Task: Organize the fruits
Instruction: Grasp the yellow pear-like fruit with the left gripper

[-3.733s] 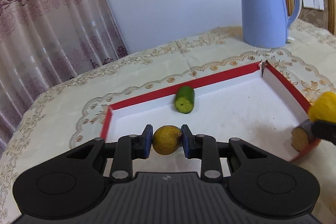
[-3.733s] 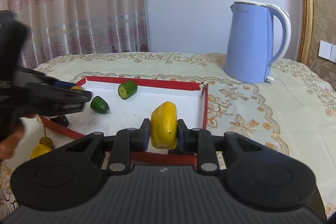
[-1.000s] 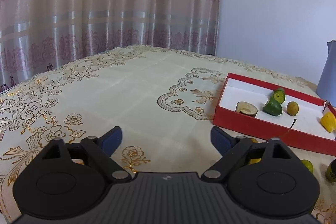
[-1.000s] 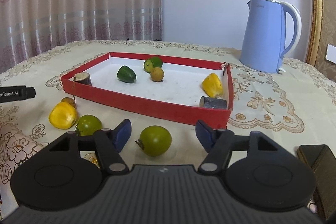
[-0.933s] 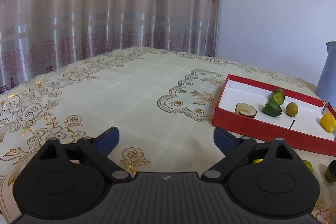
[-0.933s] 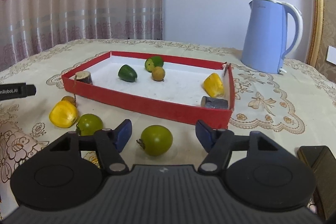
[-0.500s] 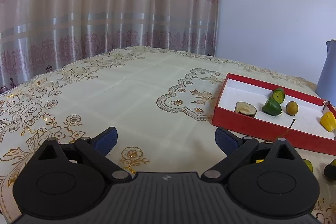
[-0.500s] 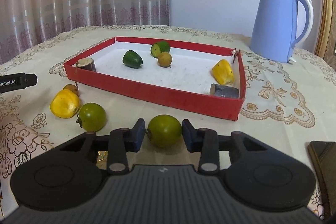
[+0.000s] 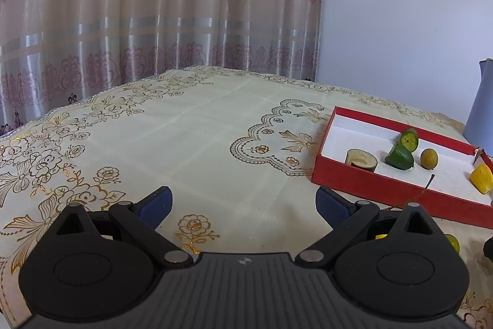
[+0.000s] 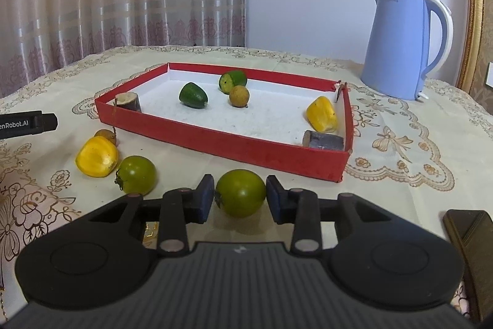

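Item: green tomato (image 10: 240, 197), on the cloth (image 10: 191, 162) before the red tray (image 10: 215, 141). Right gripper (image 10: 240, 199) clamped it; left gripper (image 9: 243, 205) gaped wide, empty. Advice: lift straight, clear the tray wall.

Both of my grippers looked alike: the left gripper (image 9: 243, 202) and the right gripper (image 10: 240, 198) each had a matte black ribbed body, two round black discs behind the fingers (image 10: 205, 198), silver pivot screws on the linkage bars, and dark blue pads at the tips.
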